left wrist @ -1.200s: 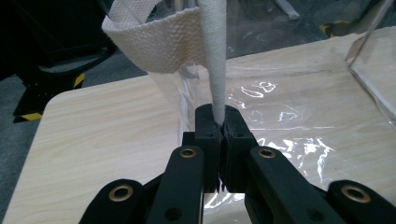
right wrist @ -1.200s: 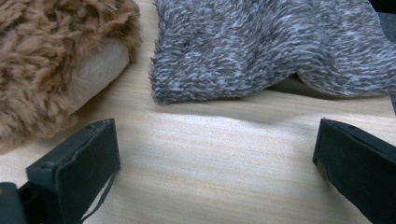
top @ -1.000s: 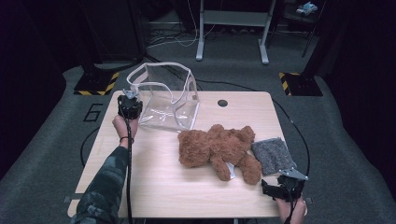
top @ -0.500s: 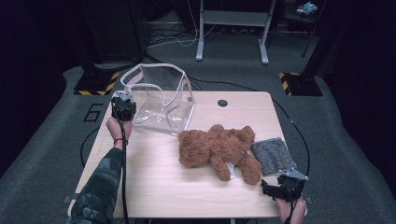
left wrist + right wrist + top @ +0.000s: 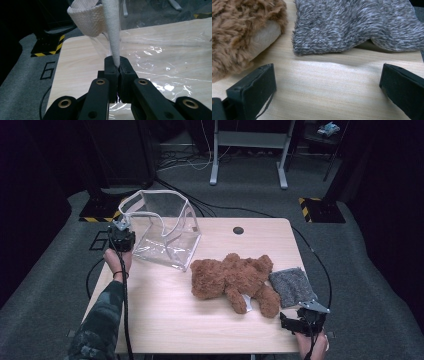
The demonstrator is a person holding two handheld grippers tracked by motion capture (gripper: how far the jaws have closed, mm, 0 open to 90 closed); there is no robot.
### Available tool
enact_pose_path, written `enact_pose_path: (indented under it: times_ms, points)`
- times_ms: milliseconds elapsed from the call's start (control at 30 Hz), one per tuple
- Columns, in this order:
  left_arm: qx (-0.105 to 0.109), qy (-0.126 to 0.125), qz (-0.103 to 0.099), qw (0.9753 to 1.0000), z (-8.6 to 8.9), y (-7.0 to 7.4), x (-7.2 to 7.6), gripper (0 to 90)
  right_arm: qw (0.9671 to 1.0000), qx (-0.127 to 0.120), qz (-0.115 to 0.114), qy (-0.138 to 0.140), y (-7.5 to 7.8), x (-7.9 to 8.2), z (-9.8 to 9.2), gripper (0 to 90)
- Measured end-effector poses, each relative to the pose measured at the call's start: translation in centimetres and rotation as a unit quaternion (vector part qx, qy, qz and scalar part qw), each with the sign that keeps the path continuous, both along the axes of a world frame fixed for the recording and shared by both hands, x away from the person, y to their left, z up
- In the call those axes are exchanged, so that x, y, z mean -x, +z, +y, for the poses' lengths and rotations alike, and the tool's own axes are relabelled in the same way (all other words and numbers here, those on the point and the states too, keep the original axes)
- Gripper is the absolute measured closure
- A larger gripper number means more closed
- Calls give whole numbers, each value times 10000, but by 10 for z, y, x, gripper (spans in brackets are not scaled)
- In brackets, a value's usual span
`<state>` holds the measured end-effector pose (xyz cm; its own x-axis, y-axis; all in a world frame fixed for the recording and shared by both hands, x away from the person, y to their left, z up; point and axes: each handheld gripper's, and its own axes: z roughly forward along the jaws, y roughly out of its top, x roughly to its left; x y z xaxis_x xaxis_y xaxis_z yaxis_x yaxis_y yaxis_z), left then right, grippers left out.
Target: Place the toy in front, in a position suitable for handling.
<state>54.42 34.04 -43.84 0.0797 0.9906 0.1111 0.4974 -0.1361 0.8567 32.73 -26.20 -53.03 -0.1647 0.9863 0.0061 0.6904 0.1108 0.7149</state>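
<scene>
Clear plastic bag (image 5: 165,237) sits at the table's (image 5: 165,320) far left corner, tipped up w/ its mouth open. Left gripper (image 5: 119,65) is clamped tight on the bag's white strap (image 5: 111,32). Right gripper (image 5: 327,82) is spread wide, idle just short of the grey cloth (image 5: 357,25), teddy (image 5: 232,280) beside it. Risk imo: the strap's thin, so a quick tug could slip it out, or drag the bag off the edge.

A camouflage-patterned sleeve (image 5: 97,325) is being worn on the left arm; black grippers (image 5: 117,72) with brass-ringed screws are being trailed by black cables (image 5: 125,305).
</scene>
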Motion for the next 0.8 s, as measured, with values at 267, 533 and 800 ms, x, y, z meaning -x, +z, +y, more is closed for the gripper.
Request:
enact_pose_path:
  times_ms: [267,533,800]
  points:
    - [20,144,18,9999,14,0,6,873,10000,1,-1,1,0,0,0,0]
    - [-6,277,0,9996,22,-1,14,873,10000,-4,3,-9,0,0,0,0]
    - [20,377,-36,9993,32,-2,24,873,10000,-4,1,-8,0,0,0,0]
